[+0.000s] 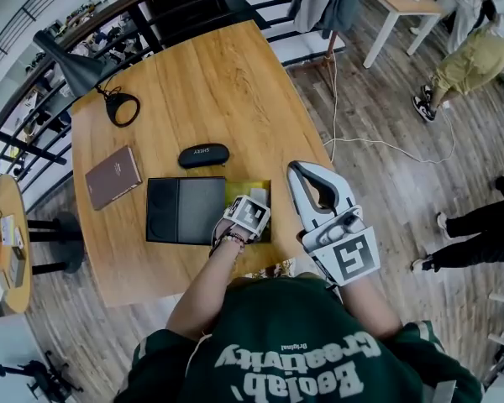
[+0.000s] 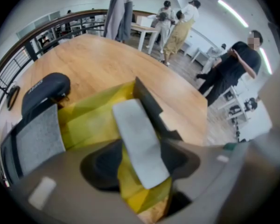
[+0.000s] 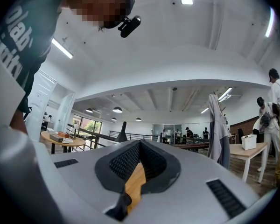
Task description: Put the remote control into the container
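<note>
An open box with a yellow inside (image 1: 236, 189) lies near the table's front edge, and its black lid (image 1: 185, 211) is spread flat to its left. My left gripper (image 1: 245, 201) hangs over the yellow inside and hides most of it. In the left gripper view this gripper (image 2: 86, 108) is open, with only the yellow lining (image 2: 91, 118) between its grey pads (image 2: 37, 139). No view shows a remote control that I can make out. My right gripper (image 1: 296, 169) hovers just right of the box, shut and holding nothing; its tips (image 3: 140, 143) meet.
A black oval case (image 1: 204, 155) lies just behind the lid, a brown notebook (image 1: 113, 176) to the left, and a black lamp (image 1: 71, 67) with a coiled cable (image 1: 122, 107) at the back left. The table's (image 1: 210, 74) right edge runs under my right gripper. People (image 1: 466, 53) stand on the floor.
</note>
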`<state>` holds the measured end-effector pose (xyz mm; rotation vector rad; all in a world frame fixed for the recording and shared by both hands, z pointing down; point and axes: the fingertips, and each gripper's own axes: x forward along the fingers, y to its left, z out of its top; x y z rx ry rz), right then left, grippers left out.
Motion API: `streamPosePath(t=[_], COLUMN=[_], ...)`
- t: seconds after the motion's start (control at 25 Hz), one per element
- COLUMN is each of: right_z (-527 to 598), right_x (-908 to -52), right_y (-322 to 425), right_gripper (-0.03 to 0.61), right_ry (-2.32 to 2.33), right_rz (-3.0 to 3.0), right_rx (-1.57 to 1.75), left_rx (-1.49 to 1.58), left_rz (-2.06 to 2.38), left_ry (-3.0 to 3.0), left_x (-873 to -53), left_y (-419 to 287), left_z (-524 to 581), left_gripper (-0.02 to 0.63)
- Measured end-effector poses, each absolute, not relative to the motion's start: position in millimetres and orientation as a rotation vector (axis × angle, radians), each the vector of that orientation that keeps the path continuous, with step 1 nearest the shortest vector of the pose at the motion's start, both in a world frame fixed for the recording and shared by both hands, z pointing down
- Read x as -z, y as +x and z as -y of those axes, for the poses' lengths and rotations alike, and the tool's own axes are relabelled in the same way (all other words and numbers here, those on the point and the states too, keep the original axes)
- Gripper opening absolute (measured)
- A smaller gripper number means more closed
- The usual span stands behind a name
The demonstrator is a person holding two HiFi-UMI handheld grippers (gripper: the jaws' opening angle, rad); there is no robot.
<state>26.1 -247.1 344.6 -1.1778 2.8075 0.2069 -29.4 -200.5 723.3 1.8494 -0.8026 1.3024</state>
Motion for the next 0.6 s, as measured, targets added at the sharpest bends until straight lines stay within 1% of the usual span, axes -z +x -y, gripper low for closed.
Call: streamPosePath(t=[0.28, 0.6], right_z=[244, 236], right_x=[-342, -342], right_y=[23, 15], right_gripper=[0.015, 0.015], right_ry=[-1.157, -1.126], right_rz=[-2.812, -2.833], right_rx=[-0.212, -0.205], left_rx=[-1.293, -1.233], left_rz=[0.784, 0.855], left_ry=[1.853, 1.945], left_x=[-720, -687], left_y=[-28, -34], left_z=[197, 200], left_gripper=[0.258, 0.258])
